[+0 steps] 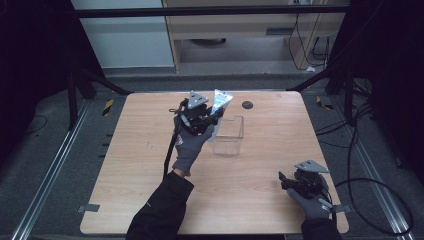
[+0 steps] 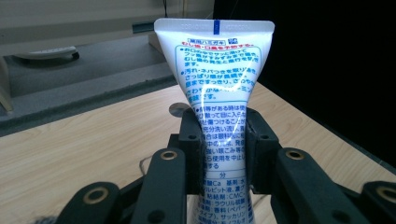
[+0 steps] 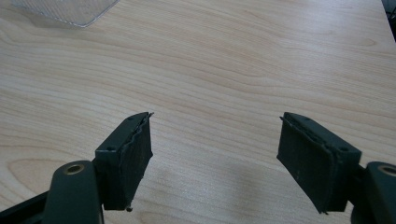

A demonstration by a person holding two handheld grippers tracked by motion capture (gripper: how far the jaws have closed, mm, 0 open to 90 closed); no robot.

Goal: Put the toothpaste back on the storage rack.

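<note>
- Wooden tabletop point(image 1: 150, 150) under dim light, dark curtains on both sides, some office furniture and cables on the floor beyond the far edge.
- Left gripper point(image 1: 212, 116) is up off the table near the far middle, clamped on a white toothpaste tube point(image 2: 219, 93) with blue and red Japanese print. The left gripper view shows both jaws pressed against the lower half of the tube, crimped flat end pointing away from the camera.
- From the high view the tube point(image 1: 220, 102) runs up and away from the gripper, long axis tilted toward the far edge, crimped end highest.
- Key relation: a clear plastic box point(image 1: 229, 135) sits on the table just to the right of that gripper, open side up. The tube is above and slightly left of the box's near-left corner, not inside it. Looks like the drop-off spot, so the hand would have to shift right and tip the tube down to get it in.
- Left hand is way closer to the box than the right one. Left forearm stretches forward from the bottom edge, gloved hand wrapped round the gripper body, cable trailing back along the sleeve.
- Right gripper point(image 1: 285, 181) is parked low at the near right corner, well apart from the box. Its own view shows the jaws spread wide with bare wood between them, holding nothing, a corner of the clear box at top left point(image 3: 70, 11).
- Small dark round disc point(image 1: 247, 105) sits on the table past the box, near the far edge.
</note>
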